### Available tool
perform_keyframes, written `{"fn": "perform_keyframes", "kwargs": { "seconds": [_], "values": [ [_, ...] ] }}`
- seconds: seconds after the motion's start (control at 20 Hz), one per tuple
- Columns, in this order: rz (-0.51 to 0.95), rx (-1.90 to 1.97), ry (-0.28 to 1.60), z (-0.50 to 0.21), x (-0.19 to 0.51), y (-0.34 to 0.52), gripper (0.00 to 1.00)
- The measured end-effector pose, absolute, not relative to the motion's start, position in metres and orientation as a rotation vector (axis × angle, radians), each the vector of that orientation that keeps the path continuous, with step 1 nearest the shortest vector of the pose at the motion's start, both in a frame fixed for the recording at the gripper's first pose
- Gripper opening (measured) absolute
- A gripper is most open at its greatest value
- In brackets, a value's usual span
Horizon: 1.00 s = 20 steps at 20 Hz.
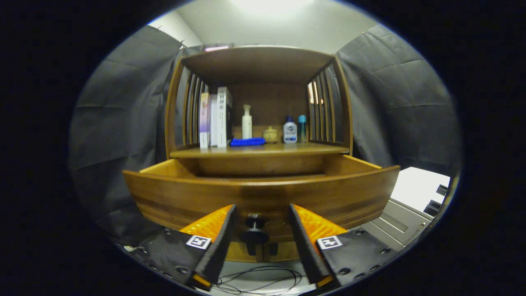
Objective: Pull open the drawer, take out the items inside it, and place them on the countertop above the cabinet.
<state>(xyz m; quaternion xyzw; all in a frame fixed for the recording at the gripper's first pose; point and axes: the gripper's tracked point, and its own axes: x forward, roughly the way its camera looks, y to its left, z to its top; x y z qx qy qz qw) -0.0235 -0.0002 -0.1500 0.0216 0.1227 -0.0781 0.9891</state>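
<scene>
Dark grey cloth (119, 135) hung in creased folds on both sides of a brown wooden cabinet (259, 65) with slatted side walls. On its smooth wooden countertop (263, 150), from the left, stood three upright books (215, 117) pressed together, then a flat blue cloth (247, 142) just beside them, a tall white pump bottle (246, 122) behind the cloth, a small round tan jar (270, 134), a squat white bottle with a blue cap (290, 130) and a slim teal bottle (302, 127) touching the right slats. Below the countertop the wide wooden drawer (263, 197) stood pulled out, its curved front panel hiding whatever lay inside. A small dark round knob (254, 224) stuck out from the drawer front. The gripper (259, 213) had its two ribbed fingers spread apart on either side of that knob, neither one touching it. Thin black cables (263, 279) looped on the pale floor beneath.
</scene>
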Motion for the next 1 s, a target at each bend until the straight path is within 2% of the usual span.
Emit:
{"fn": "perform_keyframes", "kwargs": {
  "seconds": [0.15, 0.55, 1.0],
  "values": [
    [-0.176, 0.018, 0.208, -0.119, -0.031, -0.004, 0.98],
    [-0.138, -0.059, 0.224, -0.064, -0.006, 0.018, 0.98],
    [-0.232, -0.079, 0.395, -0.082, 0.049, 0.012, 1.0]
  ]
}}
